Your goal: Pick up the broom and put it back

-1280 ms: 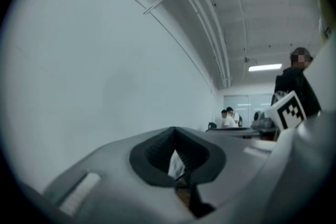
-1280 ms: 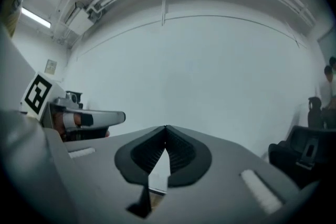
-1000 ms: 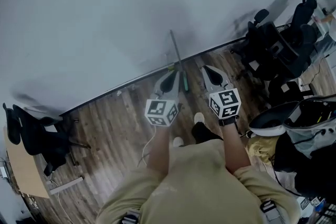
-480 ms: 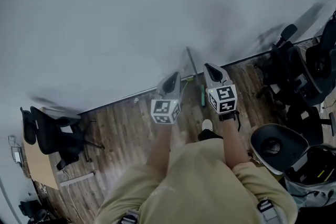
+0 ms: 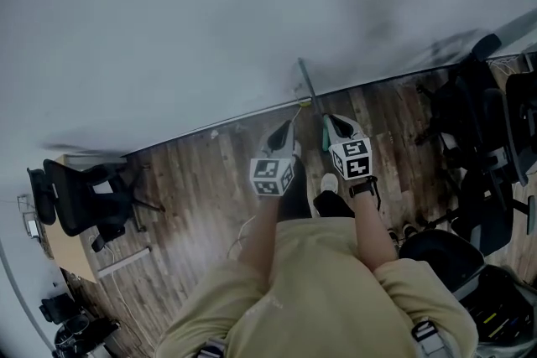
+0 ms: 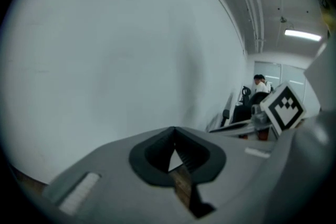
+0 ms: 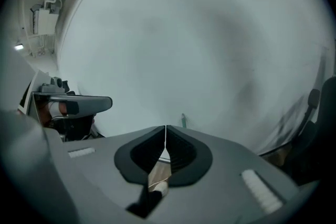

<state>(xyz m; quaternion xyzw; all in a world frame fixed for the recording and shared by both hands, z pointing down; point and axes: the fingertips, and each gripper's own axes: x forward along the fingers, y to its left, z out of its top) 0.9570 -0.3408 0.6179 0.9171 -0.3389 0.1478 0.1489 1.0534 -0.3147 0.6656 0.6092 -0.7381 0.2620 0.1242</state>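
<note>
Vs 1 s ago: the chairs (image 5: 478,121) at right have slid toward the frame edge and are now partly cut off. Both grippers look smaller and closer together in the head view, lower toward the floor (image 5: 193,180). The broom (image 5: 307,84) has not shifted. It leans on the wall (image 5: 210,12), gray pole up, w/ its green lower part now just beside the right gripper (image 5: 333,121) rather than midway btw the two.

Left gripper (image 5: 285,130): jaws together at the tips, nothing in them, only floor seen through the gap behind the tips.

Right gripper: jaws together bar a hairline slit, nothing in them, not touching the broom.

Hard to make out: broom head is hidden behind the grippers in the head view. In the right gripper view only a thin green sliver pokes up past the tips. Can't tell which part it is.
</note>
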